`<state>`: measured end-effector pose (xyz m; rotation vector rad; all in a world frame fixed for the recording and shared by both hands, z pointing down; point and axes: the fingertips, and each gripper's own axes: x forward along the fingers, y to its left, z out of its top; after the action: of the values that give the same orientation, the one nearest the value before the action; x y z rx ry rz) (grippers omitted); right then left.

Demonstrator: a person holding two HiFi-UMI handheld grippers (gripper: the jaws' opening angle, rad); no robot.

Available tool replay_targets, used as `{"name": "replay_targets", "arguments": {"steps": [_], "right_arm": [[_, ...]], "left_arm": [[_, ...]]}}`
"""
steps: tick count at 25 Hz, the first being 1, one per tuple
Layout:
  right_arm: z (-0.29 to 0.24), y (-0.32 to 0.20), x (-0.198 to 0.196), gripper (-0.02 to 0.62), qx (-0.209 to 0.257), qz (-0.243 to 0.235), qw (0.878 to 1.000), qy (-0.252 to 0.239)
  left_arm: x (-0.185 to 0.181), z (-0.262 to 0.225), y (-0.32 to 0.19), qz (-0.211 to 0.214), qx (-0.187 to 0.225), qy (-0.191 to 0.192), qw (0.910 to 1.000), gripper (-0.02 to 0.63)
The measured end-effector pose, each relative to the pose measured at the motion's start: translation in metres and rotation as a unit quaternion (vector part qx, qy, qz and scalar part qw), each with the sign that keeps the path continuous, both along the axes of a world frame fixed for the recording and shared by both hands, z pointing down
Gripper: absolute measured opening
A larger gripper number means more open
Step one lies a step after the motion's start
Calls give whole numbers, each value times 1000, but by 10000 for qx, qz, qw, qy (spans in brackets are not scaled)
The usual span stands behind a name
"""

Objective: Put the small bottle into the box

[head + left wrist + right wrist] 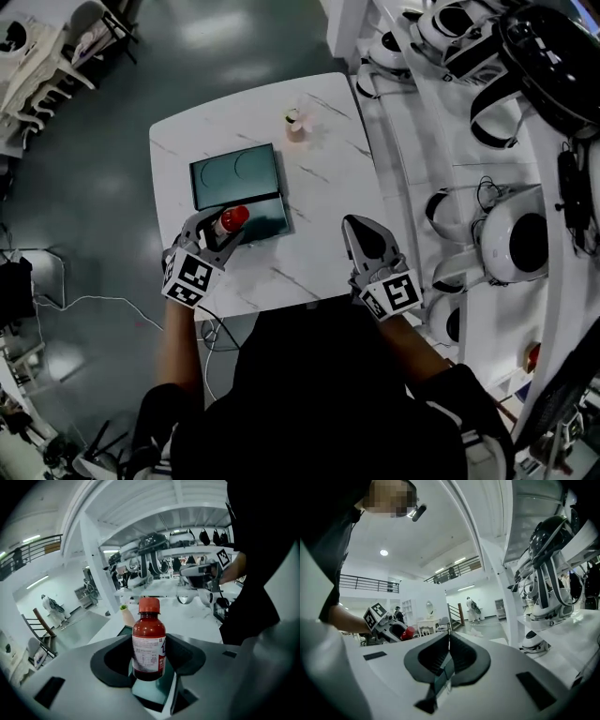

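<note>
One white table [328, 187] fills most of the head view. A dark green box [239, 178] lies open & flat on it, roughly mid-table, w/ nothing seen inside.

The left gripper [223, 232] is at the box's near edge, its jaws spread fairly wide & pinching the small bottle [148, 644] by the body, red cap up. The bottle is upright & held over the box's near part, w/ green showing under it in the left gripper view. I can't tell if its base touches the box floor.

The right gripper [356, 228] is well apart to the right, over bare tabletop, jaws pressed together on nothing.

A small pale container w/ a green top [294, 124] stands at the table's far end, untouched.

Progress: pickup & carry look done. Left, prob.: lower the bottle in, let go, pull the gripper clear.
</note>
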<state>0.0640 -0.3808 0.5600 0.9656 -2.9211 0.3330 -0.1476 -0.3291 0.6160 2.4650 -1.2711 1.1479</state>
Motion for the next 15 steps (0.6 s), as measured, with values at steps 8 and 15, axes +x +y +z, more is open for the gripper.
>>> {"name": "replay_targets", "arguments": {"steps": [8,15], "right_arm": [[11,-45,23,34,-163,-12,9998,-117],[20,-67,47,34,-261,178,9994,-173]], "left_arm": [[28,60,-9,320,-1050,-447,9929,233],[22,115,-8,622,-1863,-990,9755,233]]}}
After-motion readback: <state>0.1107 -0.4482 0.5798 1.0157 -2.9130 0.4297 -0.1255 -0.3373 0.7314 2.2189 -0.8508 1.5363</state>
